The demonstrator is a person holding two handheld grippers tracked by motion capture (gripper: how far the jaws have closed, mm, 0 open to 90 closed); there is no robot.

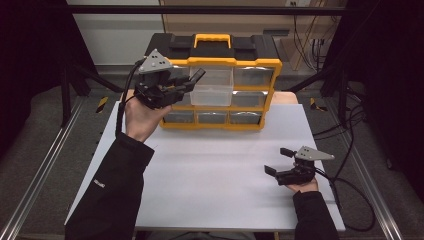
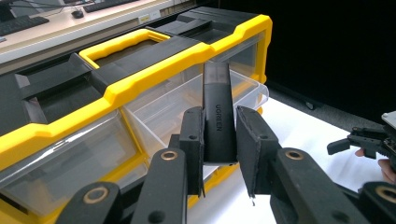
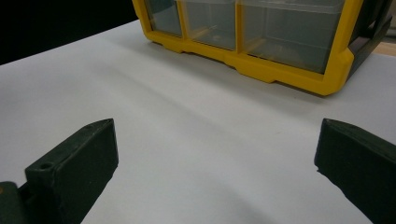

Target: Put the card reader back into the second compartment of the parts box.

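Note:
A yellow and black drawer organizer (image 1: 225, 62) stands at the back of the white table (image 1: 215, 175). Its upper middle clear drawer (image 1: 212, 91) is pulled out, and nothing shows inside it (image 2: 163, 109). My left gripper (image 1: 190, 82) is raised in front of that drawer, shut on a slim black stick (image 2: 217, 88) marked UGREEN. The stick stands upright between the jaws (image 2: 219, 119), its top above the drawer's opening. My right gripper (image 1: 277, 160) rests low at the table's right side. It is open (image 3: 217, 158) with only bare table between its fingers.
The organizer's other clear drawers (image 3: 280, 28) are closed; the lower row faces my right gripper. A yellow carry handle (image 1: 212, 38) sits on top. Cables trail off the table's right edge (image 1: 350, 190). Dark frame posts stand on both sides.

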